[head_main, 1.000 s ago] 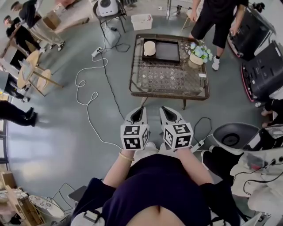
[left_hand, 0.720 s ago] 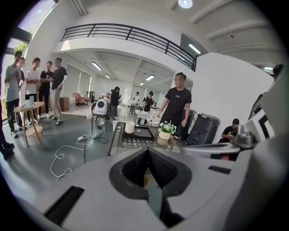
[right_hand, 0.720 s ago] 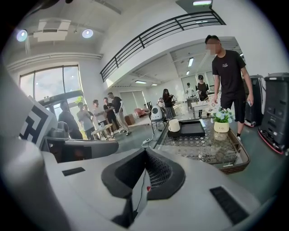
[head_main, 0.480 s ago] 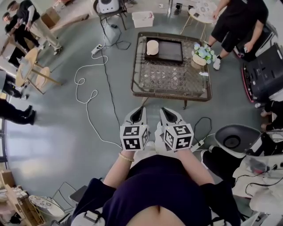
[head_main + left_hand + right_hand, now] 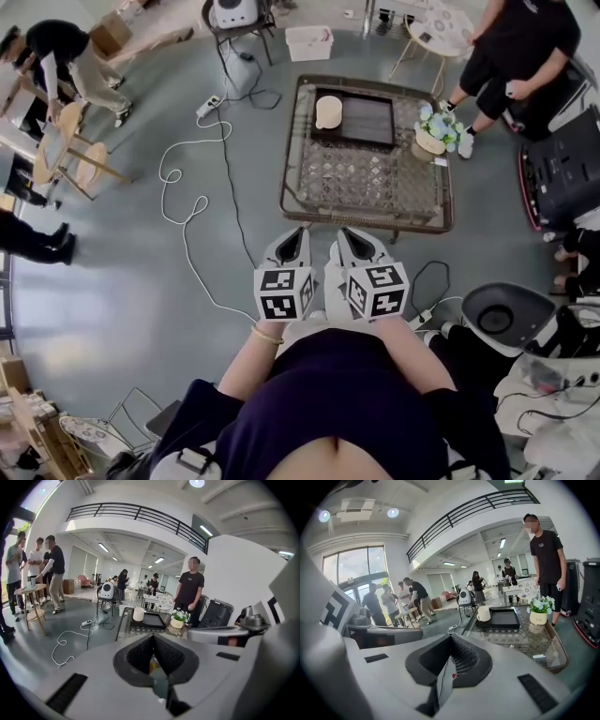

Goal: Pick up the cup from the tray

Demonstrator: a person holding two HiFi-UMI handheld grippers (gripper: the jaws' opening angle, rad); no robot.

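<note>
Head view puts the cream cup (image 5: pixel 328 111) upright on the left end of the dark tray (image 5: pixel 370 122), which sits along the far edge of the glass-topped wicker counter (image 5: pixel 366 183). The left gripper (image 5: pixel 300 231) and the right gripper (image 5: pixel 343 231) hang side by side over the floor short of the counter's near edge, both pointing toward it, both with jaws pressed together and nothing between them. The cup lies straight ahead and well apart from both, roughly on the line between them, so neither hand looks clearly nearer. Any reach would have to cross the counter's whole depth. A pot of flowers (image 5: pixel 433 133) stands just beside the tray's right end, away from the cup. A person in black (image 5: pixel 520 47) stands past the far right corner, and a white cable (image 5: pixel 187 202) loops on the floor to the left.
</note>
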